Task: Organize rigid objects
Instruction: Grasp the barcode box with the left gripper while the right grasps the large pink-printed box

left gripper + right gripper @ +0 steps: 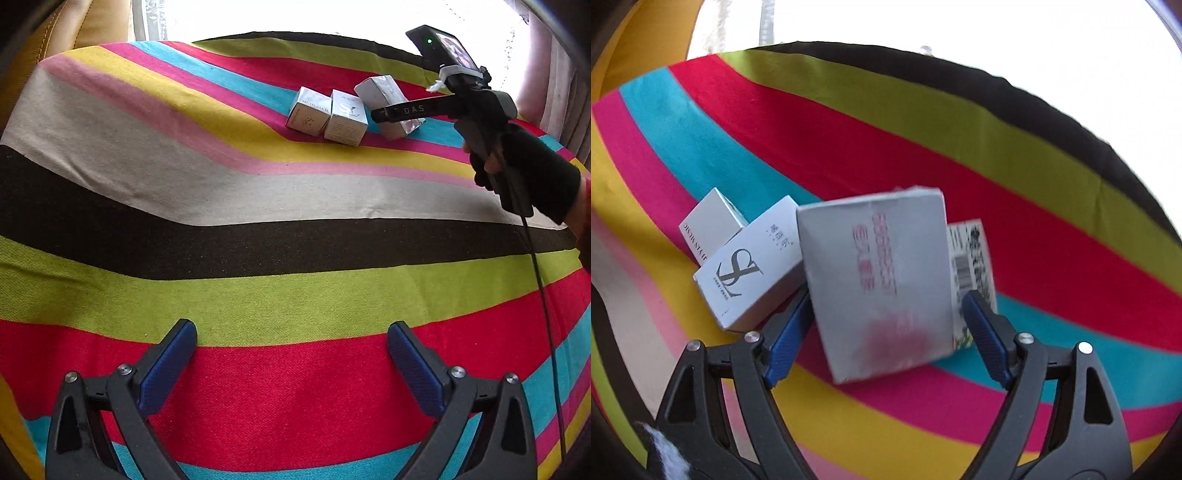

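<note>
Three small white boxes sit in a row at the far right of the striped cloth. In the right wrist view my right gripper (886, 295) is shut on the largest box (882, 280), grey-white with red print, held tilted beside the YSL box (750, 269) and the small box (709, 221) behind it. The left wrist view shows the same row: small box (308, 115), YSL box (346, 119), large box (388, 99) with my right gripper (399, 112) at it. My left gripper (291, 345) is open and empty above the near red stripe.
The striped cloth (221, 229) covers a rounded surface that drops away at the far edge. A tan leather seat back (74, 26) stands at the back left, a bright window behind. A cable (546, 314) hangs from the right gripper handle.
</note>
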Motion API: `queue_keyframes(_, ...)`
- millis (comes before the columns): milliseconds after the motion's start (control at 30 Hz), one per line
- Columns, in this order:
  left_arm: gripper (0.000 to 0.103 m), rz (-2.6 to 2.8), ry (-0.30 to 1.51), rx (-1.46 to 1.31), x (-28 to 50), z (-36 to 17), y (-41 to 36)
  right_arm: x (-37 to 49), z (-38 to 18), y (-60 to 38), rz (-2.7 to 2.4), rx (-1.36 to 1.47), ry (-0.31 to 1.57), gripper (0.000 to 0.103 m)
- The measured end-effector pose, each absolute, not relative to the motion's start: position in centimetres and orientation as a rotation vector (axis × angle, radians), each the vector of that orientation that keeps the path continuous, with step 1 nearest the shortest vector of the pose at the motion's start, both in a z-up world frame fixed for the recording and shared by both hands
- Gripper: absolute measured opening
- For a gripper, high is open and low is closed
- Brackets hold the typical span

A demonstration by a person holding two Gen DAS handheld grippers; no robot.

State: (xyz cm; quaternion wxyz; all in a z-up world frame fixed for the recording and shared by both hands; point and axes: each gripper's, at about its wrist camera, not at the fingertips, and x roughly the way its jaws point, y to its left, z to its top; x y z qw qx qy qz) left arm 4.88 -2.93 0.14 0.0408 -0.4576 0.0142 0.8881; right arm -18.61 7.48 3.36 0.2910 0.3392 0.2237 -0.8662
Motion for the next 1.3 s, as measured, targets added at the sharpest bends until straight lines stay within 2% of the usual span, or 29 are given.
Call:
queue_keyframes(33,0.103,2.720,0.043,-1.401,4.9,0.1,-2.9,-18.1,3.5,7.5,-2.300,0.888,0.624,0.072)
queue_keyframes(300,0.103,2.722,0.042,-1.402,5.0,0.1,-2.8,-9.0,7.8,13.5,-2.139,1.166,0.664,0.073)
queue_keyframes(367,0.103,2.722,0.043,-1.402,5.0,0.0,-2.6,-7.5,7.5,15.2,-2.057,1.244,0.649,0.073)
queue_keyframes(467,0.103,2.719,0.044,-1.402,4.9,0.0,-2.5,-6.7,5.8,16.2,-2.060,1.309,0.732,0.073)
queue_keyframes(633,0.103,2.721,0.043,-1.410,4.9,0.2,-2.7,-7.0,4.2,19.1,-2.113,1.314,0.504,0.073)
queue_keyframes(800,0.103,2.726,-0.037,-1.531,3.2,0.6,-1.1,-6.3,2.3,20.3,-2.134,1.339,0.462,0.074)
queue_keyframes(867,0.103,2.695,-0.068,-1.488,1.5,1.1,1.3,-5.7,2.1,20.6,-2.156,1.272,0.460,0.075)
queue_keyframes(967,0.103,2.672,-0.081,-1.418,-2.7,1.7,5.6,-5.2,1.9,22.2,-2.216,1.209,0.441,0.069)
queue_keyframes(1300,0.103,2.871,-0.256,-1.322,-19.5,2.2,15.4,-3.7,2.3,26.7,-2.316,1.190,0.366,0.070)
